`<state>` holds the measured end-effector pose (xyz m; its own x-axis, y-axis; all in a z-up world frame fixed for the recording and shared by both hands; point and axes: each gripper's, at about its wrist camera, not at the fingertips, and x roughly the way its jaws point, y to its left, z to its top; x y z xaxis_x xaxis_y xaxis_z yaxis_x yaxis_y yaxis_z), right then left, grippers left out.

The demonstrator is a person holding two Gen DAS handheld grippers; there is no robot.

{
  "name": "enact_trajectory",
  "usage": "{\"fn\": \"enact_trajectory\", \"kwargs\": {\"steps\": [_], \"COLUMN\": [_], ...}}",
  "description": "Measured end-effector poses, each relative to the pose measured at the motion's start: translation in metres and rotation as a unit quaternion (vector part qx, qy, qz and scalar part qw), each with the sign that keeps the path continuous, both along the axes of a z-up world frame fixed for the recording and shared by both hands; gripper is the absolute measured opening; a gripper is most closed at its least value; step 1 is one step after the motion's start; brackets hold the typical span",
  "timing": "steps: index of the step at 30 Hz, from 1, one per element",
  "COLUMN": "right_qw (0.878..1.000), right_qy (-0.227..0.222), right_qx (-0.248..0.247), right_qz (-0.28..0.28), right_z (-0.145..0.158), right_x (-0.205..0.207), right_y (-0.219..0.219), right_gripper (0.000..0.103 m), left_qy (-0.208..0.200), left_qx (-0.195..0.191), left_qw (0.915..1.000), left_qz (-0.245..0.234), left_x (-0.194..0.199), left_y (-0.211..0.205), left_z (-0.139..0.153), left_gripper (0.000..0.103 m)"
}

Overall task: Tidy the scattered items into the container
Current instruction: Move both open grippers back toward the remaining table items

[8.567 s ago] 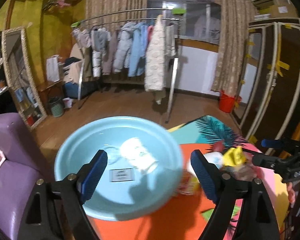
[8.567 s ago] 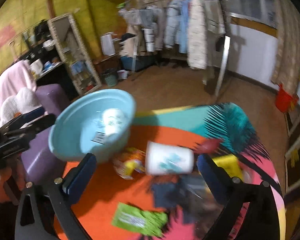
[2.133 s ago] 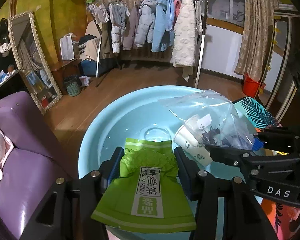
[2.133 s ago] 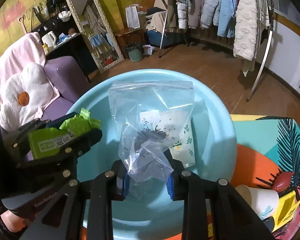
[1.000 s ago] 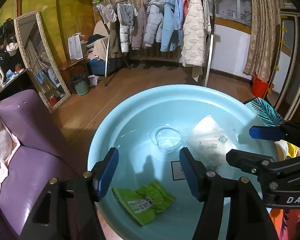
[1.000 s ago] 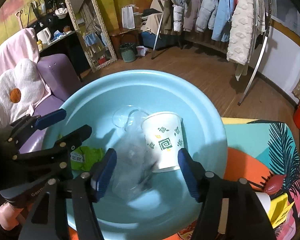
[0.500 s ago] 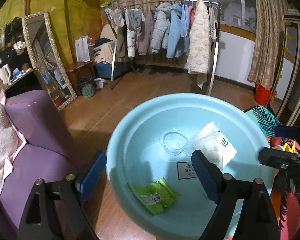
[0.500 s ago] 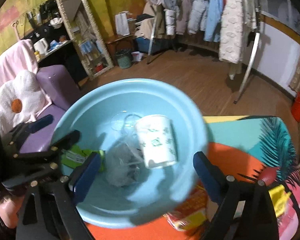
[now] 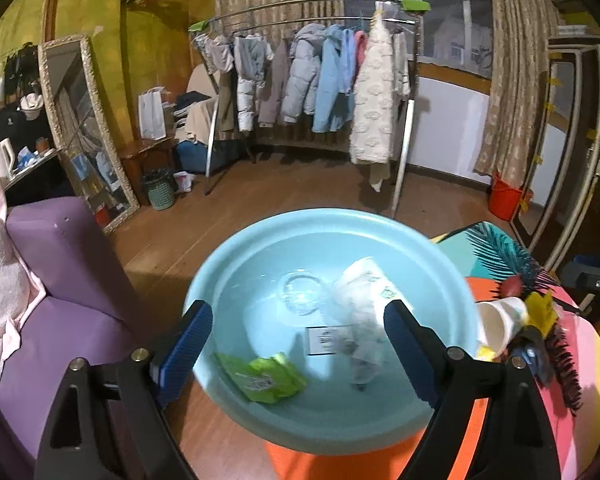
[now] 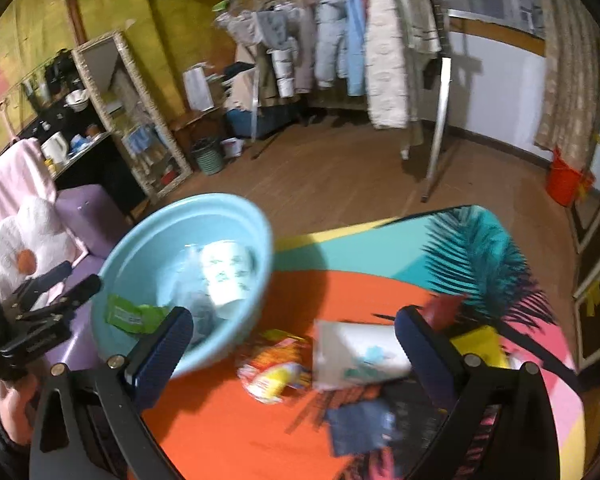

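The light blue basin (image 9: 260, 240) holds a green packet (image 9: 260, 376), a clear plastic bag (image 9: 360, 352), a patterned paper cup (image 9: 368, 280) and a small clear dish (image 9: 300, 288). My left gripper (image 9: 296, 328) hangs open above its near rim, holding nothing. My right gripper (image 10: 294, 332) is over the orange table top (image 10: 236, 432), its jaws opening, with nothing gripped. Below it lie a white paper cup (image 10: 360, 352) on its side, a red-yellow snack packet (image 10: 276, 368) and a dark blue packet (image 10: 360, 424). The basin (image 10: 244, 216) sits to its left.
A yellow item (image 10: 480, 344) and a red item (image 10: 444, 308) lie near the table's right side. A purple sofa (image 9: 60, 280) with pink cushions stands left of the basin. A clothes rack (image 9: 320, 80), a mirror (image 9: 80, 128) and a red bucket (image 9: 504, 200) stand on the wooden floor beyond.
Both grippers opened wider and backed off from the basin. The right one swung to the right over the table's loose items. The left one rose and pulled back.
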<state>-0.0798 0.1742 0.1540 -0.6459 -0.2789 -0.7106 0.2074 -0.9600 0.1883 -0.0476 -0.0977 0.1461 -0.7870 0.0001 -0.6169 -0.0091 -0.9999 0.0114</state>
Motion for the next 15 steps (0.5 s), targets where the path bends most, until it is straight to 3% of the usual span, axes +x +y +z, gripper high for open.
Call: {"fn": "enact_trajectory", "kwargs": {"steps": [6,13,15], "right_qw": [1.000,1.000,0.999], "right_qy": [-0.009,-0.012,-0.015], "right_qx": [0.001,0.018,0.022], "right_qz": [-0.015,-0.021,-0.020], "right_z": [-0.001,-0.009,-0.014], "right_x": [0.026,0.057,0.064], "right_y": [0.044,0.077,0.084], "right_gripper": [0.103,0.103,0.103], "left_qy": [0.007,0.042,0.049], "left_qx": [-0.008,-0.019,-0.021], "left_qw": [0.9994,0.9949,0.9936], "left_qz": [-0.034,-0.089,-0.099], "left_x": [0.017,0.048,0.054], "left_y": [0.048,0.116,0.132], "left_z": [0.012,0.021,0.021], "left_gripper": [0.091,0.092,0.097]}}
